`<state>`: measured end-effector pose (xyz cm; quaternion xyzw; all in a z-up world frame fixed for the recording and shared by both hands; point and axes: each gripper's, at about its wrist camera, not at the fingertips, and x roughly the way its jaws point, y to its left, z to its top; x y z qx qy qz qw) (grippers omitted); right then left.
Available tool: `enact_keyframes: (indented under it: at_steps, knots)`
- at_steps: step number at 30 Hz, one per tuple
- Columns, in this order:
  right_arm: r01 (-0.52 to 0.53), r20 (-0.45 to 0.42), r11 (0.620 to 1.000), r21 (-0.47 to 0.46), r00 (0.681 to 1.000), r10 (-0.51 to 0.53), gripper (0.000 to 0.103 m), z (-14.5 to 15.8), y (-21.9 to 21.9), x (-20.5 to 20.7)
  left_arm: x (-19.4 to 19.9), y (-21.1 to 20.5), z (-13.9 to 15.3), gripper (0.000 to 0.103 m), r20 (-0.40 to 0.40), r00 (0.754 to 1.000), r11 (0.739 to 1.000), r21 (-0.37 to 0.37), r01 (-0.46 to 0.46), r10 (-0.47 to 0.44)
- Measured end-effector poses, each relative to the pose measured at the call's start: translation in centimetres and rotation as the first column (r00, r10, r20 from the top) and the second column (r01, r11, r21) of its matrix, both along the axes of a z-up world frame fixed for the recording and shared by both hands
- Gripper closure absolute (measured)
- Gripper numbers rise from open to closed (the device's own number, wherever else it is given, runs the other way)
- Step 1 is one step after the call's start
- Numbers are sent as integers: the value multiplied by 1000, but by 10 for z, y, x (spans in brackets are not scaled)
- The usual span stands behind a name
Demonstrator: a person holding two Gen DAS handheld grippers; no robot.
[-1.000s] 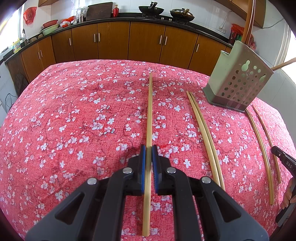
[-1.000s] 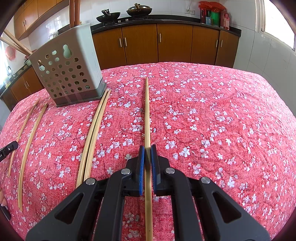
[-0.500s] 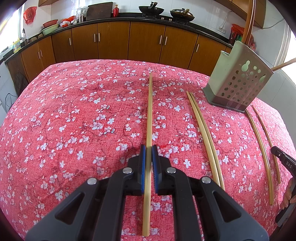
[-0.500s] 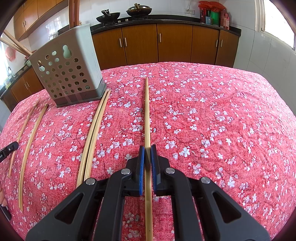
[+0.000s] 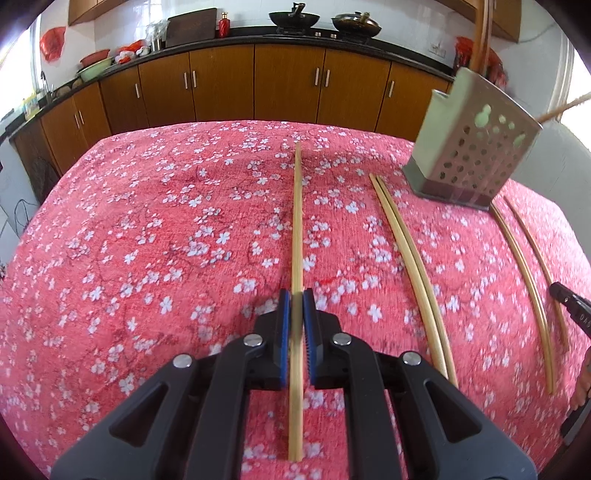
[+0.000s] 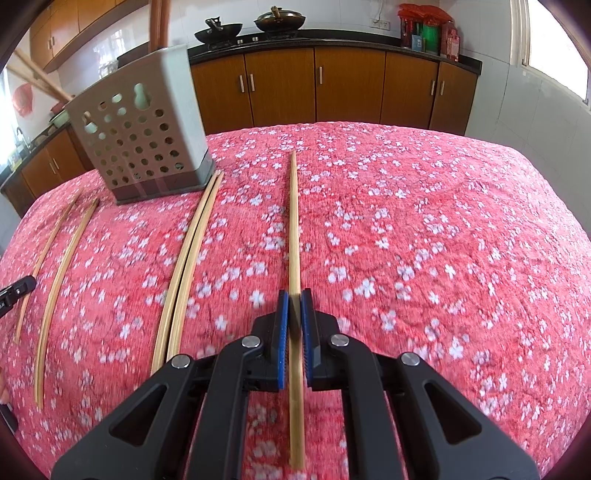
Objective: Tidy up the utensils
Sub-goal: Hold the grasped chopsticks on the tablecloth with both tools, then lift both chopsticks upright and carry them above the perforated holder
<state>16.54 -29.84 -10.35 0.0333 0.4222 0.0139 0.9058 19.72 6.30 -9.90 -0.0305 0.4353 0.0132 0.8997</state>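
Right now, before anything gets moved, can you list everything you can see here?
Held chopsticks: two, pale wood, one in each gripper, the other.
Other chopsticks: four per view, pale wood, lying on the tablecloth.
Holder: one, grey with holes, far side of the tablecloth.
Handles: a few, brown, sticking out of the holder.
Tablecloth: one, red with white flowers.
Cabinets: brown, along the wall.
Woks: two, black, on the counter.
Left gripper, right gripper: black, blue pads, both shut.
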Motion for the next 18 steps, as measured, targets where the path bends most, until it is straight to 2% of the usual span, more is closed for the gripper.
enact_keyframes:
  at_steps: [11,13,18]
  knots:
    - [7,4,1000,26,1000,-7,95,8,-4,-12,-15,-7,4,94,-2,1000,999,41,5,-5]
    - [10,40,1000,28,999,-11,95,20,-9,-18,-17,-4,14,94,27,1000,999,44,8,-10]
    - [13,177,1000,24,984,-17,95,68,-12,-25,-25,-1,65,94,149,989,1000,13,14,-15]
